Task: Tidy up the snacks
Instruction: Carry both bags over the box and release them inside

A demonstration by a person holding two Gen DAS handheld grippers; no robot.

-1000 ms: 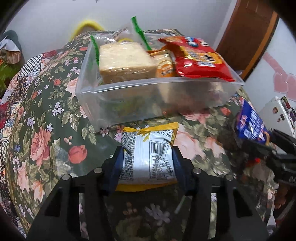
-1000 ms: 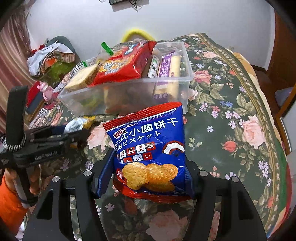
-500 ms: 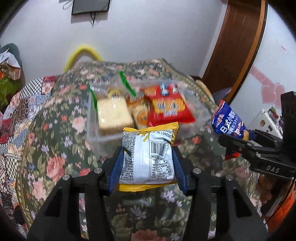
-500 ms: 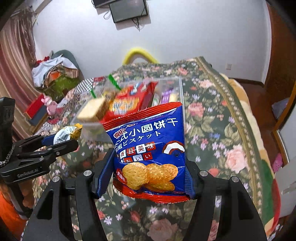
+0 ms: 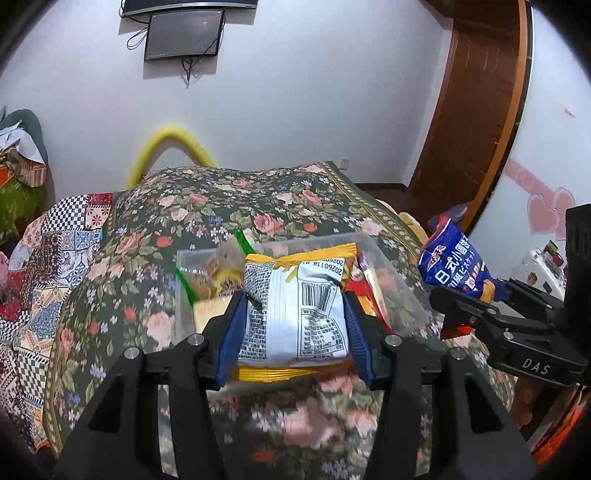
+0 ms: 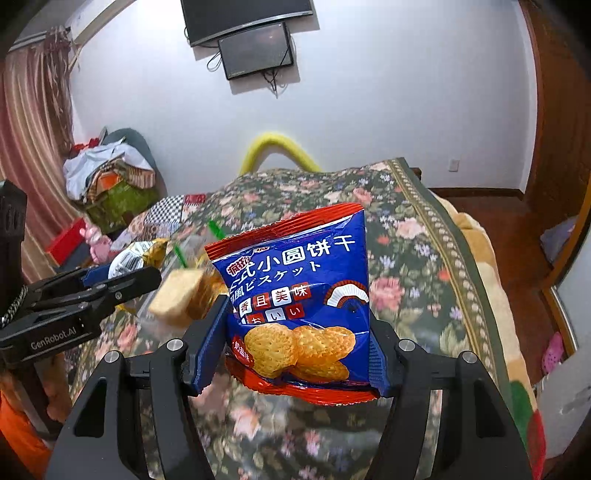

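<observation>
My left gripper (image 5: 293, 306) is shut on a white and yellow snack bag (image 5: 295, 317), held above the table in front of the clear plastic bin (image 5: 402, 291). The bin holds bread (image 5: 208, 308) and other packets. My right gripper (image 6: 297, 332) is shut on a blue biscuit bag (image 6: 299, 295), also lifted above the table. In the left wrist view the right gripper (image 5: 461, 295) and its blue bag (image 5: 452, 264) are at the right. In the right wrist view the left gripper (image 6: 122, 275) with its bag (image 6: 135, 254) is at the left.
The table carries a dark floral cloth (image 5: 236, 199), with a patchwork cloth (image 5: 55, 240) at its left. A yellow curved chair back (image 5: 173, 142) stands behind it. A wooden door (image 5: 476, 110) is at the right, a monitor (image 5: 184, 35) on the wall.
Both grippers have risen and pulled back from the bin, each keeping its bag. The bin now looks smaller and lower, and more of the wall shows.
</observation>
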